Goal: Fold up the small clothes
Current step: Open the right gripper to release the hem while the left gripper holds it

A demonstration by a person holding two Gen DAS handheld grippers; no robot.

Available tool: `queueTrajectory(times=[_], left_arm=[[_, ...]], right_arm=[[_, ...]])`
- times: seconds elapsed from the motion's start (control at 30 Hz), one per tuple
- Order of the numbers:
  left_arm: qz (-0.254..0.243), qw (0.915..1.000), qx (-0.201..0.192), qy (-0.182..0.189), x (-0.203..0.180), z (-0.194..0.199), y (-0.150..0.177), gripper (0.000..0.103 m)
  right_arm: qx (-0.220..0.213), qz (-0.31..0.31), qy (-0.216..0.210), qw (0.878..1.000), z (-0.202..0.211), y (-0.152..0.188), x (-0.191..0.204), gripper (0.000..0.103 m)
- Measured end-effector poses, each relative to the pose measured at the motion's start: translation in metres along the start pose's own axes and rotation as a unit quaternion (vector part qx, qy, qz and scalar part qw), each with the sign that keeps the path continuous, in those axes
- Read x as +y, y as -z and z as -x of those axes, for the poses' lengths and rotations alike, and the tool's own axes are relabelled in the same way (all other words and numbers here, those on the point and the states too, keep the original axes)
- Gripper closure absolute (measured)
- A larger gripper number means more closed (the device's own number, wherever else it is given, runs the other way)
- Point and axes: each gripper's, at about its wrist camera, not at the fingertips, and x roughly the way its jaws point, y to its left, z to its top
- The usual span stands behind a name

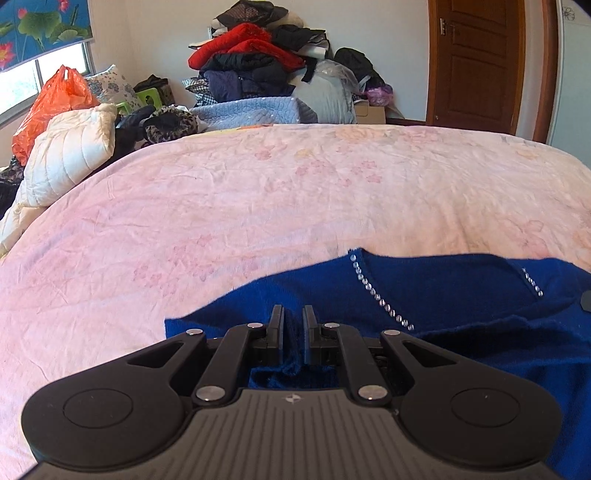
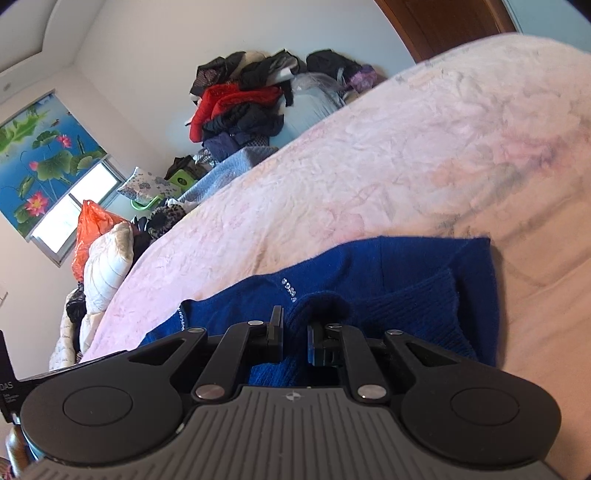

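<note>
I am looking along both grippers at a bed (image 1: 258, 206) covered with a crinkled pale pink floral spread; a royal blue knitted sweater (image 1: 443, 295) lies on the near part of that spread, directly under and ahead of both tools; a line of small silver studs (image 1: 380, 299) runs along its neckline.

My left gripper (image 1: 293, 332) has its fingers (image 1: 276, 332) drawn almost together, with a thin fold of the blue knit pinched between them; the cloth rises in a narrow ridge through the gap.

My right gripper (image 2: 295, 341) is seen at a strong tilt, so the bed slopes up to the right; its fingers (image 2: 276, 338) stand a little apart, and a thicker bunch of the same sweater (image 2: 406, 280) fills the space between them; I cannot tell whether the pads press on it or only flank it; a ribbed edge (image 2: 428, 306) of the knit lies just to the right of the tool.

Beyond the far side of the bed a tall heap of clothes (image 1: 258, 55) in red, black and navy leans against the white wall; an orange plastic bag (image 1: 55, 107) and a white quilted jacket (image 1: 70, 155) sit at the far left edge of the bed, below a window blind (image 1: 40, 26) printed with lotus flowers; a brown wooden door (image 1: 476, 62) stands at the far right.
</note>
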Motion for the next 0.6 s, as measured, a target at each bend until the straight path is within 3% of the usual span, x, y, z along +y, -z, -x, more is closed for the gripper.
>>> queueTrajectory(times=[0.1, 0.17, 0.27, 0.37, 0.5, 0.6], left_arm=[[0.002, 1.0000, 0.004, 0.005, 0.002, -0.007, -0.011, 0.094], [0.017, 0.9998, 0.013, 0.005, 0.007, -0.015, -0.019, 0.094], [0.049, 0.9980, 0.035, 0.018, 0.017, -0.027, -0.029, 0.093], [0.077, 0.9958, 0.044, 0.018, 0.028, -0.034, -0.033, 0.092], [0.093, 0.9948, 0.042, 0.000, 0.043, -0.030, -0.031, 0.092], [0.099, 0.9948, 0.019, -0.018, 0.055, -0.019, -0.030, 0.092]], right_arm=[[0.018, -0.035, -0.023, 0.999, -0.004, -0.005, -0.009, 0.056], [0.031, -0.077, -0.051, 0.995, -0.007, -0.012, -0.016, 0.046], [0.021, -0.138, -0.089, 0.986, -0.006, -0.022, -0.027, 0.043], [0.001, -0.163, -0.091, 0.982, -0.005, -0.032, -0.033, 0.041], [-0.045, -0.137, -0.050, 0.988, 0.006, -0.038, -0.030, 0.036], [-0.072, -0.070, -0.027, 0.995, 0.019, -0.036, -0.012, 0.037]])
